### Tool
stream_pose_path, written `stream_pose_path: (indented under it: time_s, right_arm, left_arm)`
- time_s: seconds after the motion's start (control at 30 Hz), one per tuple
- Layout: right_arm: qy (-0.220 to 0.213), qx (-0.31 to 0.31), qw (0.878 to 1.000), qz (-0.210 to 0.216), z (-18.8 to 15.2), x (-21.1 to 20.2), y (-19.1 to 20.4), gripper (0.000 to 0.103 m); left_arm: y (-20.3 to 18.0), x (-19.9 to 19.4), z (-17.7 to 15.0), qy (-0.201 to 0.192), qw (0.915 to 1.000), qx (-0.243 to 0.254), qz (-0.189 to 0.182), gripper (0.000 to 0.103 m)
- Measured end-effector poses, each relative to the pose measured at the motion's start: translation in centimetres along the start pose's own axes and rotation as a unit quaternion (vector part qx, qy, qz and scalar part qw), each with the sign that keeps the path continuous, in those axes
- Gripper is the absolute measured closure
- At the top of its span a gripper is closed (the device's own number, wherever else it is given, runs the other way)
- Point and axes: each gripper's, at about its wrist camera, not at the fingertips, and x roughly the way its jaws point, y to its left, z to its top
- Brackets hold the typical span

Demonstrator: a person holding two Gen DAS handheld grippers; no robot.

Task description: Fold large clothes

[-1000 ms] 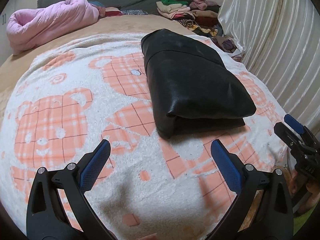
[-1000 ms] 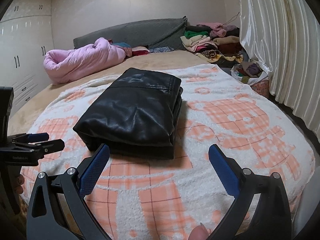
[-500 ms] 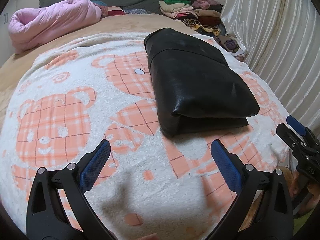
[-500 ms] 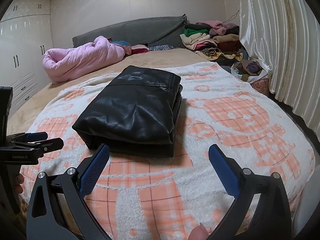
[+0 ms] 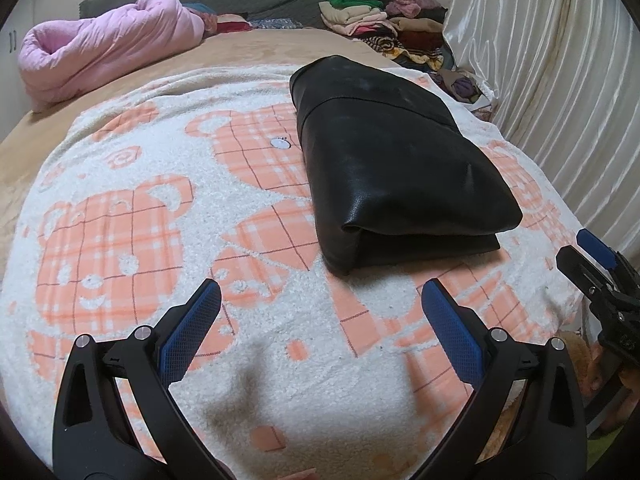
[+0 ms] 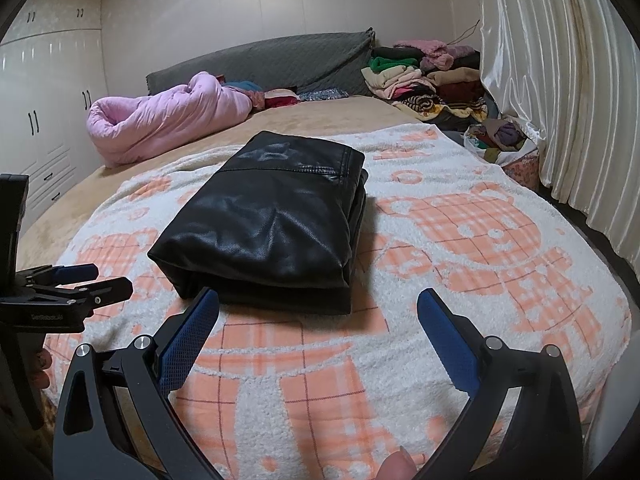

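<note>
We are holding both grippers — left gripper point(image 5: 320, 312) and right gripper point(image 6: 318, 320) — spread wide and empty, while the folded black jacket point(image 5: 392, 168) is lying on the bear-patterned blanket point(image 5: 160, 208).

The folded black jacket point(image 5: 400, 168) hides its own inner layers; only the stacked edges show at the near end, and how many layers lie inside cannot be told. It also covers part of the bear blanket point(image 5: 140, 208) beneath it. In the left wrist view the right gripper point(image 5: 588, 254) is cut off by the right edge, so its handle and the hand holding it barely show. In the right wrist view the left gripper point(image 6: 94, 278) is cut by the left edge likewise. The pile of clothes point(image 6: 424, 80) at the bed's far end is too small to sort into garments. A fingertip point(image 6: 396, 466) is cut by the bottom edge
</note>
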Motion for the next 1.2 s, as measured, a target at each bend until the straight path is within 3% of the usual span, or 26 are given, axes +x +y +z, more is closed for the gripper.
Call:
stream_pose_path:
  time_s: [1.2]
  right_arm:
    - [0.008,-0.006,1.000,0.000,-0.02,0.06,0.13,0.004]
  left_arm:
    - [0.60,-0.01,-0.01,-0.001,1.0000,-0.004,0.004,0.009]
